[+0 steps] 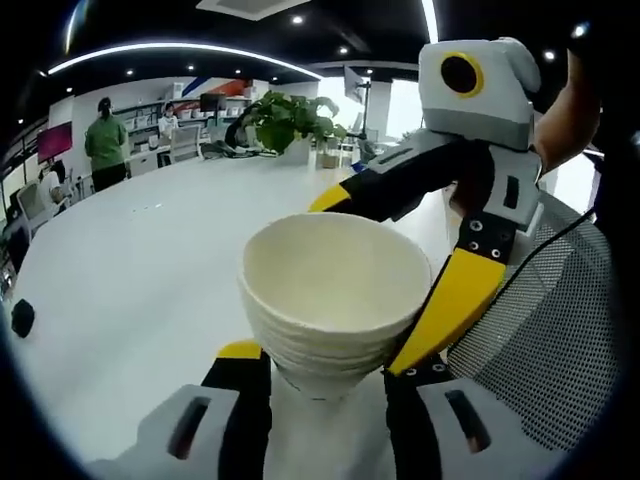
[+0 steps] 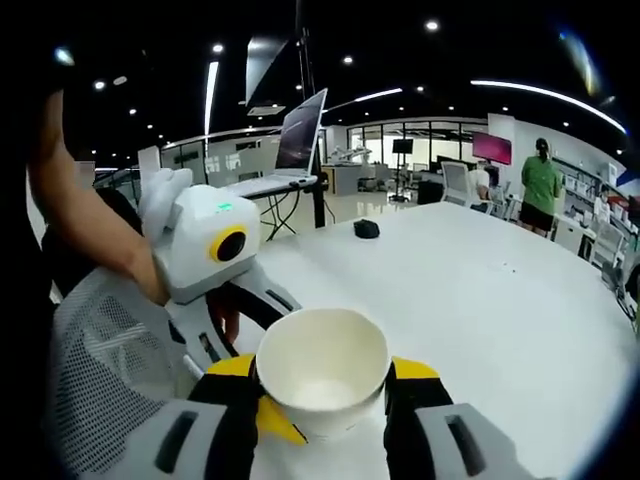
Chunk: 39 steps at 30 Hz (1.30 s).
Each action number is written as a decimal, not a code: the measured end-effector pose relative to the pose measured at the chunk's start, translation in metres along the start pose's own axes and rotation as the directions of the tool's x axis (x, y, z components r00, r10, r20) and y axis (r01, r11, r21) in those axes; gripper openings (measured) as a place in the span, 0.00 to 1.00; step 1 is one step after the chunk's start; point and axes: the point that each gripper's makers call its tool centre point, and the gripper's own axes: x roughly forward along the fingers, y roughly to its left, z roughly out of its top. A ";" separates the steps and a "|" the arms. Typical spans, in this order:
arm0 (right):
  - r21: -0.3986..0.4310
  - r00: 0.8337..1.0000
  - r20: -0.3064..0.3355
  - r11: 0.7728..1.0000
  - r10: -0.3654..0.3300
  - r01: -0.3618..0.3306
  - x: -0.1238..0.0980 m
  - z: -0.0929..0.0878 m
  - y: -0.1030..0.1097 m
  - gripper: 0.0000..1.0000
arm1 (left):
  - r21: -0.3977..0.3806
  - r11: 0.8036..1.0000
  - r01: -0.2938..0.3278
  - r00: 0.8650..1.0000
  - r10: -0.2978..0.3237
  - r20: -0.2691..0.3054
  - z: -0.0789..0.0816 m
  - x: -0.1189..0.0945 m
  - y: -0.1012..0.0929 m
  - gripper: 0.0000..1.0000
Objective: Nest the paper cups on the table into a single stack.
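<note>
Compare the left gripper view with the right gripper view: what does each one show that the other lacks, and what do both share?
Left gripper view: a potted plant far across the table, and stacked rims showing on the cup stack.

Right gripper view: an open laptop on a stand and a dark mouse-like object.

Both: the white table, the nested paper cups between both grippers' jaws, a mesh chair, and a person in green in the background.

Big white table (image 1: 150, 260), glossy top, curved far edge. Left gripper view: small dark object (image 1: 22, 317) on it at 9 o'clock nr the rim; potted plant (image 1: 288, 122) at 12 o'clock on far edge. Right gripper view: open laptop (image 2: 290, 145) at 11 o'clock, dark mouse-like item (image 2: 366, 229) at 12 o'clock
</note>
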 end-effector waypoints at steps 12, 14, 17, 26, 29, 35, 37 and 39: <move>0.063 1.000 0.018 0.998 -0.004 0.003 -0.001 0.012 -0.009 0.48 | 0.028 0.999 -0.021 1.000 0.020 0.010 0.011 0.000 0.007 0.42; 0.067 1.000 0.021 0.998 -0.003 0.001 0.000 0.015 -0.011 0.48 | 0.029 0.999 -0.025 1.000 0.025 0.015 0.013 0.000 0.010 0.42; 0.071 1.000 0.026 0.997 -0.003 0.001 0.002 0.019 -0.015 0.48 | 0.027 0.999 -0.030 0.999 0.029 0.019 0.017 0.001 0.015 0.42; 0.067 1.000 0.026 0.998 0.007 -0.009 0.010 0.029 -0.033 0.48 | 0.029 0.999 -0.039 0.999 0.038 0.021 0.026 0.008 0.034 0.42; 0.068 1.000 0.027 0.998 0.010 -0.011 0.014 0.032 -0.042 0.48 | 0.036 0.999 -0.041 0.999 0.041 0.020 0.031 0.011 0.043 0.42; 0.071 1.000 0.023 0.997 0.009 -0.011 0.026 0.037 -0.061 0.48 | 0.044 0.998 -0.043 0.999 0.043 0.011 0.038 0.018 0.062 0.42; 0.072 1.000 0.022 0.997 0.008 -0.009 0.029 0.039 -0.066 0.48 | 0.046 0.998 -0.046 0.999 0.046 0.005 0.039 0.020 0.068 0.42; 0.075 1.000 0.021 0.997 0.010 -0.011 0.034 0.041 -0.070 0.48 | 0.046 0.998 -0.047 0.999 0.047 0.002 0.039 0.021 0.073 0.42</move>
